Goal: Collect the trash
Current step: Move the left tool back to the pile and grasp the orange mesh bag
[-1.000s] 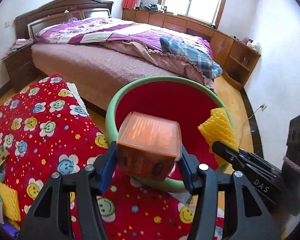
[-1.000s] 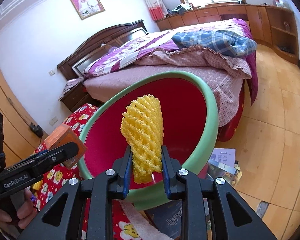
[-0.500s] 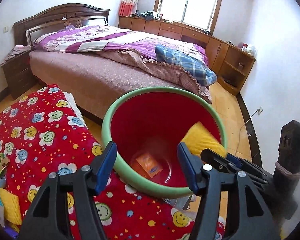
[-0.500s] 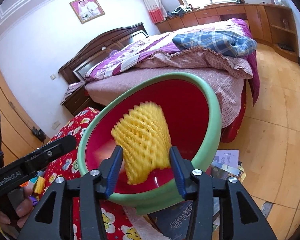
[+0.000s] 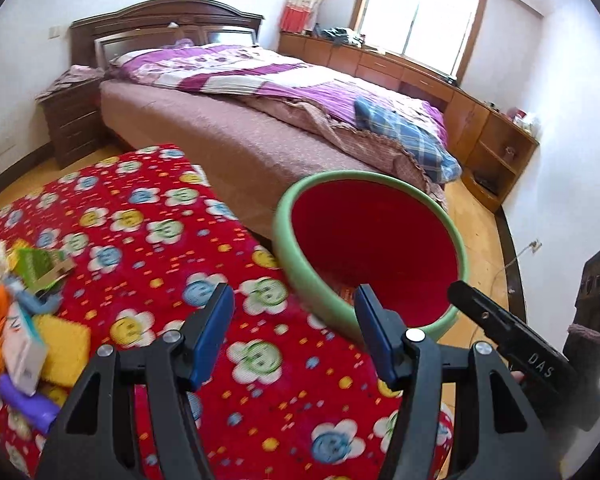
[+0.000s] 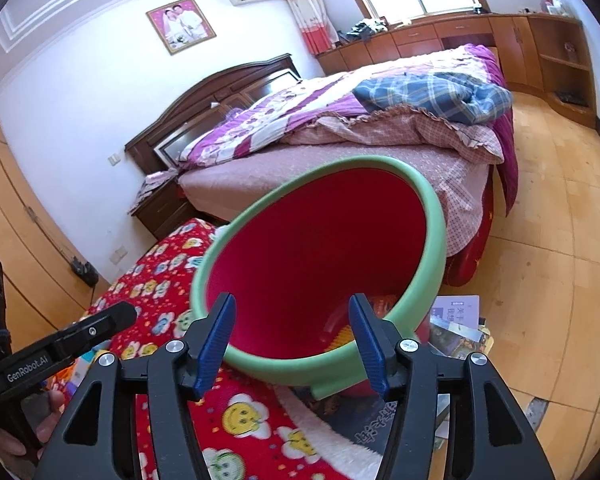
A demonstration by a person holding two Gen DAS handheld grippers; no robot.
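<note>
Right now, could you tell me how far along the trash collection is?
Partly done. Some trash lies at the bottom of the green-rimmed red bin: an orange piece and a yellow foam net. Nothing is in hand; the left gripper and right gripper are both open and empty. Left: a pile on the red flowered blanket, including a green packet, small white box and yellow foam.

Home bedroom: made bed (image 5: 260, 120), nightstand (image 5: 72, 120), wedding portrait (image 6: 181, 25).

- "DAS" in white letters stands on the black body of the right gripper (image 5: 512, 332), at lower right of the left wrist view.
- "GenRobot.AI" stands on the left gripper (image 6: 60, 340), at lower left of the right wrist view.
</note>
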